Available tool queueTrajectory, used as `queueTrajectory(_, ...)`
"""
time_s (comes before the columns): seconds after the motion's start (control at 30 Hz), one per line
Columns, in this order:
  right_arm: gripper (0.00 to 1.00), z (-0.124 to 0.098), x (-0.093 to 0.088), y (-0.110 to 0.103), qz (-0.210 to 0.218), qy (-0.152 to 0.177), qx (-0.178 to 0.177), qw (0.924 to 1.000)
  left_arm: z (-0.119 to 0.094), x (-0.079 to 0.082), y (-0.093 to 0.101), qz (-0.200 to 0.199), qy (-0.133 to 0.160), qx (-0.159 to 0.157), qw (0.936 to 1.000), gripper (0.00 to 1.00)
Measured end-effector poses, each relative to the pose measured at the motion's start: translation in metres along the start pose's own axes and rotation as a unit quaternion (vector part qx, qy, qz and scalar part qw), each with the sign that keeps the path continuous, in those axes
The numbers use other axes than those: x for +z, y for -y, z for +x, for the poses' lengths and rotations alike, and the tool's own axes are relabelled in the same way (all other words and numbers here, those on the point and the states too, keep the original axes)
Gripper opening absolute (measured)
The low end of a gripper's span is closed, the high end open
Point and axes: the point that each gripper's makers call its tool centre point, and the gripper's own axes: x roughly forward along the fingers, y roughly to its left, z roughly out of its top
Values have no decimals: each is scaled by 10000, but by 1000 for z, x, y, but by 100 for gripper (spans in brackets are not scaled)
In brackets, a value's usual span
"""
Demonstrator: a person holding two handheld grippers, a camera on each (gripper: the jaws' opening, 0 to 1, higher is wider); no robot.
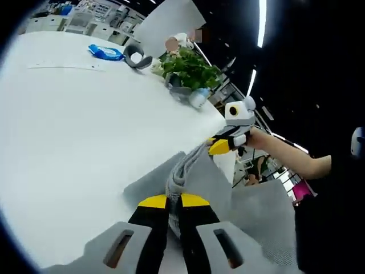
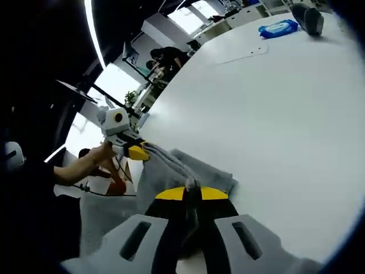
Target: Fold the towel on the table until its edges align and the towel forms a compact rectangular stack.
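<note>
A grey towel hangs over the near edge of the white table, held up by two corners. My left gripper is shut on one bunched corner of the towel. The right gripper, held by a hand, enters from the right and pinches the other corner. In the right gripper view, my right gripper is shut on a gathered corner of the towel, and the left gripper grips the towel further off.
A blue wipes pack, a grey tape roll and a potted green plant sit at the table's far side. The pack also lies on the far part of the table.
</note>
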Motion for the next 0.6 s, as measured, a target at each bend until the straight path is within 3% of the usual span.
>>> queueTrajectory(0.2, 5, 9, -5, 19, -486, 161, -579, 9970, 9, -3, -14, 478, 52, 511, 9975, 6)
queueTrajectory(0.33, 6, 13, -8, 24, -1269, 170, -963, 9871, 12, -6, -21, 938, 52, 853, 9919, 7)
queueTrajectory(0.37, 7, 14, -9, 26, -1530, 117, -1083, 9822, 14, -6, -23, 1181, 92, 964, 9883, 8)
queueTrajectory(0.47, 15, 15, -7, 33, -2494, -40, -1657, 9541, 13, -3, -27, 1885, 242, 1286, 9733, 14)
queueTrajectory(0.57, 23, 12, -1, 34, -3123, -50, -1965, 9294, 6, 3, -34, 2435, 377, 1767, 9529, 25)
queueTrajectory(0.6, 24, 12, 0, 33, -3213, -66, -2021, 9251, 5, 4, -34, 2511, 409, 1817, 9499, 27)
